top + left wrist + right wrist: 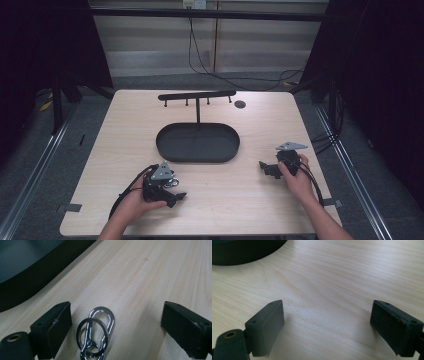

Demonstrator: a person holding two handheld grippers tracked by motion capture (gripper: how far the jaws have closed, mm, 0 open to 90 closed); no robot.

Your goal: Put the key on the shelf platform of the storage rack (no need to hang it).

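A silver carabiner clip with a key ring [96, 333] lies flat on the pale wooden table, between the wide-apart jaws of my left gripper [117, 325] and nearer its left jaw; neither pad touches it. From above, the left gripper [172, 190] rests at the table's front left with the clip [171, 182] by its tip. My right gripper [265, 167] sits at the front right, pointing left. Its jaws stand wide apart over bare wood [327, 320] with nothing between them.
A black oval tray [197, 142] lies mid-table, with a black T-shaped hanger stand [197, 95] with small pegs rising behind it. A small dark round disc [240, 104] lies at the back right. The tray's rim [37, 282] is close ahead of the left gripper.
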